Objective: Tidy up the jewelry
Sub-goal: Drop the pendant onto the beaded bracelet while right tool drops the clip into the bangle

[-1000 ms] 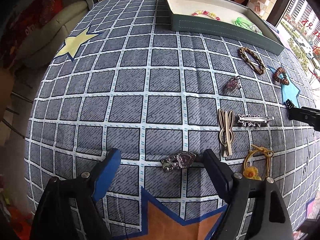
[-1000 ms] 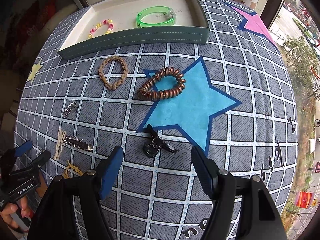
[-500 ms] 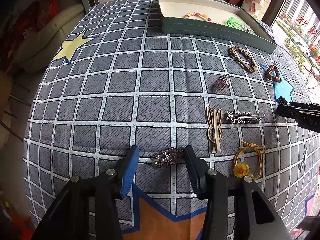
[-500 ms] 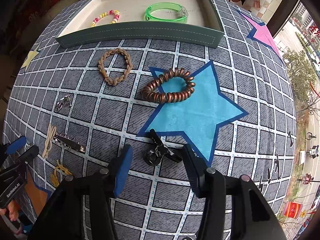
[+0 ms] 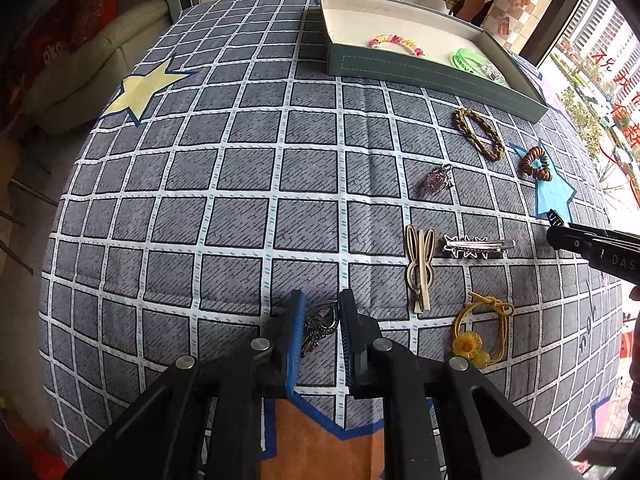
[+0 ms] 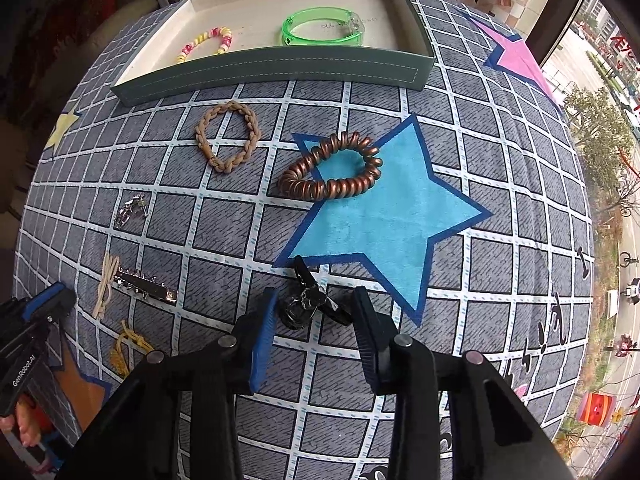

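Observation:
A silver heart-shaped hair clip (image 5: 320,320) lies on the checked cloth, turned on end between my left gripper's (image 5: 322,305) blue pads. The jaws are closing and both pads press its sides. A black hair clip (image 6: 308,304) sits at the lower tip of the blue star, between my right gripper's (image 6: 316,298) fingers. Those jaws are closing too, with the pads just off the clip's ends. At the back stands the green tray (image 6: 280,68), holding a bead bracelet (image 6: 206,44) and a green bangle (image 6: 322,26).
Loose on the cloth are a braided tie (image 6: 228,136), a copper coil tie (image 6: 332,172), a small silver charm (image 5: 436,178), a rabbit-ear clip (image 5: 420,264), a star clip (image 5: 476,246) and a yellow flower tie (image 5: 480,332). A sofa stands off the table's left.
Both grippers' jaws have narrowed from wide apart. The left pads have come in onto the heart clip and turned it on end. The right pads have drawn close to the black clip.

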A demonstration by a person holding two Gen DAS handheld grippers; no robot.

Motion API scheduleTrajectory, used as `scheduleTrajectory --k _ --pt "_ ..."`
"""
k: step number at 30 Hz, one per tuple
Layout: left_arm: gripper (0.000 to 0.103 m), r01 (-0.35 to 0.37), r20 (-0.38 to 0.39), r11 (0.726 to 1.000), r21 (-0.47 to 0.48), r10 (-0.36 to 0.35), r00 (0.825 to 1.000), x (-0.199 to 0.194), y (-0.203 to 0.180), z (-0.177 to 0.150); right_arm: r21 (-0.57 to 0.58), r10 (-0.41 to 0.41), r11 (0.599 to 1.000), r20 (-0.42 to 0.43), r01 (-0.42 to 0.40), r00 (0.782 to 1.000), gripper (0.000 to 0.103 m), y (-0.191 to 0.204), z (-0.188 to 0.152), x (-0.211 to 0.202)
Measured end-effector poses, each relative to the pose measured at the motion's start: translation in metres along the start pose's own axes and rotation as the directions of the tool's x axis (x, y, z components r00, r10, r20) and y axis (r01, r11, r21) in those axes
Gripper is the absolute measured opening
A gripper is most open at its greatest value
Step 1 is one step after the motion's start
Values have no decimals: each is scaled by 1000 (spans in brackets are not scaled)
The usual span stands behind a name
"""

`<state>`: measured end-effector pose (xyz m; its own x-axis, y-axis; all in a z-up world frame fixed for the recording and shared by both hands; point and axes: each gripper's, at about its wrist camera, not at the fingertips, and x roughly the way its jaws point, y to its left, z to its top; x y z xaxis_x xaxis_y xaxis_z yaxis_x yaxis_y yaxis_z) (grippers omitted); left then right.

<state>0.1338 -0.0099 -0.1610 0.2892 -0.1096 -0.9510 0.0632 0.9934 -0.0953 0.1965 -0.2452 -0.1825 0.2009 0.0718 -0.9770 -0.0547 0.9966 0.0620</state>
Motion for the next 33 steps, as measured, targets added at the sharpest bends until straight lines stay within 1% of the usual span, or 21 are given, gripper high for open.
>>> scheduleTrajectory --k 6,10,16,22,25,29,33 --pt "29 24 16 1000 -13 -23 1000 -11 3 6 34 42 999 9 -42 999 40 -13 7 -15" --pt "29 42 47 999 -9 -42 998 -19 -3 20 52 70 996 23 -71 997 40 -20 12 -25" --pt "29 68 91 998 11 -68 993 -30 -15 50 72 107 991 59 -111 992 40 -29 22 -43" --pt "29 76 137 996 37 -80 987 -34 -25 87 93 141 984 104 -150 985 40 -37 49 -59" --pt "29 82 151 996 38 -87 985 -31 -29 105 96 152 982 124 -164 981 40 -41 68 -62" --pt "29 82 181 996 45 -89 979 -28 -35 133 94 161 980 146 -176 976 40 -44 95 -61" --pt "29 93 199 995 31 -98 975 -20 -40 160 92 171 978 162 -187 972 40 -43 122 -53"
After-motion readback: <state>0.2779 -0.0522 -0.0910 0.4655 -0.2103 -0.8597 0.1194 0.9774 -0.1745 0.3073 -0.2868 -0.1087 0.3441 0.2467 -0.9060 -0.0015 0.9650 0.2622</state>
